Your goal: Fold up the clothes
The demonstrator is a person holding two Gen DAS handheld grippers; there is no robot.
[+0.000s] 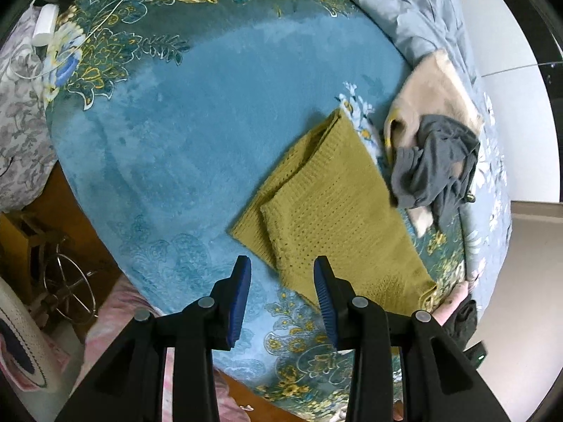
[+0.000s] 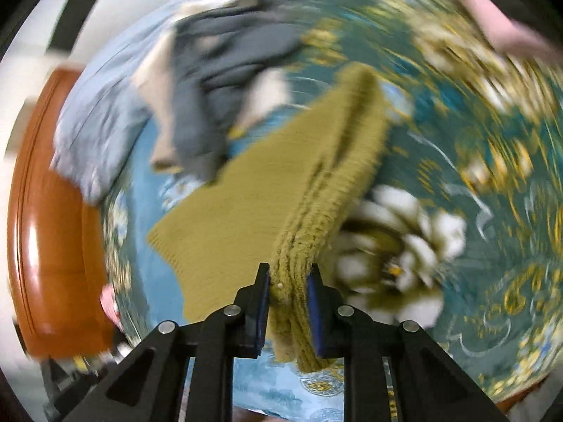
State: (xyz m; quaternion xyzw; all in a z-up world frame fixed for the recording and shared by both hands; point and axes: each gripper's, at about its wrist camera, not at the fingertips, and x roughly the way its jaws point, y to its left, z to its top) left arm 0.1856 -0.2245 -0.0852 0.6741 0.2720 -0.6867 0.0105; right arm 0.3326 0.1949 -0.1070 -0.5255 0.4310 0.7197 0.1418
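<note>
A mustard-yellow knit sweater (image 1: 327,204) lies partly folded on the teal floral blanket (image 1: 176,147). My left gripper (image 1: 281,267) is open and empty, hovering just short of the sweater's near edge. My right gripper (image 2: 289,277) is shut on a bunched edge of the sweater (image 2: 246,190), lifting it; that view is motion-blurred. A dark grey garment (image 1: 436,161) lies crumpled on a beige garment (image 1: 436,95) to the right of the sweater, and both show in the right wrist view (image 2: 218,70).
A grey-blue quilt (image 1: 404,7) is heaped at the far right of the bed. A white device with a cable (image 1: 45,24) lies far left. A wooden headboard (image 2: 45,211) borders the bed. A metal stand (image 1: 67,292) sits on the floor.
</note>
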